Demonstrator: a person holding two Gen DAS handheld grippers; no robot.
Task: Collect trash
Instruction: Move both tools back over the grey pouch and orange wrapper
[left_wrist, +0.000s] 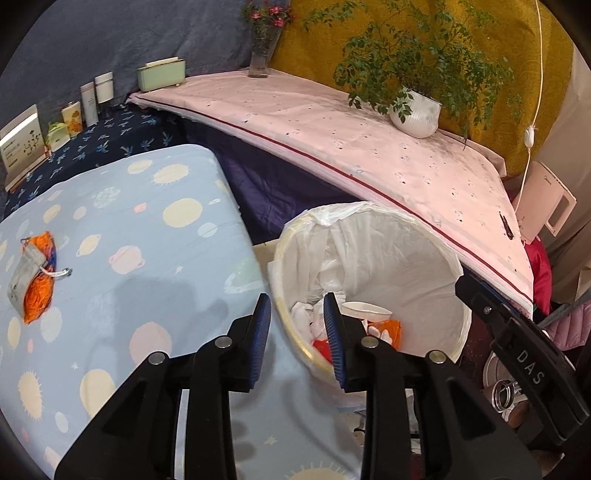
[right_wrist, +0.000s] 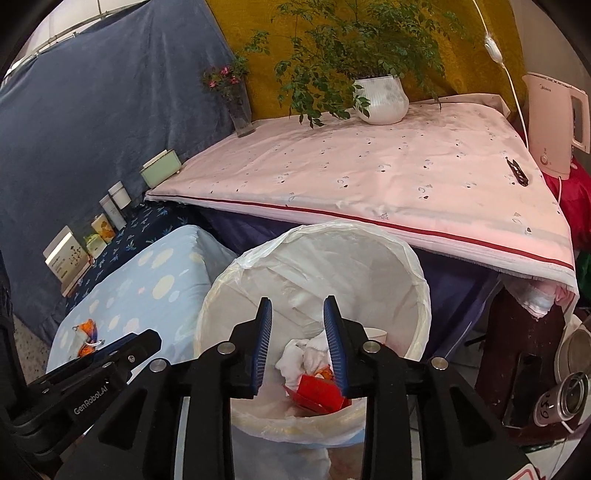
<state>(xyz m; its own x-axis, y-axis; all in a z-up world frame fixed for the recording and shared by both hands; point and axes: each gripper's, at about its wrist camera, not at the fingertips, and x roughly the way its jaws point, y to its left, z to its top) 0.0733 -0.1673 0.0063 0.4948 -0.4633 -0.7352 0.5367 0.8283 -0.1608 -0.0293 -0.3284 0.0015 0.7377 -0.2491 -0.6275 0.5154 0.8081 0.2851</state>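
Orange wrapper (left_wrist: 37, 275): lying near left edge of star-print bed (left_wrist: 155, 236), well apart from bin (left_wrist: 458, 266). Likely light, crinkly, slippery; pinching bunched middle advised. Left gripper (left_wrist: 297, 328), right gripper (right_wrist: 297, 332): both hanging part-open, holding nothing, over bin.

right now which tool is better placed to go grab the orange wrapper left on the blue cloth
Left. The left tool sits at the blue cloth's edge, nearer the orange wrapper. The right tool is over the bin, farther away. Both are open and empty.
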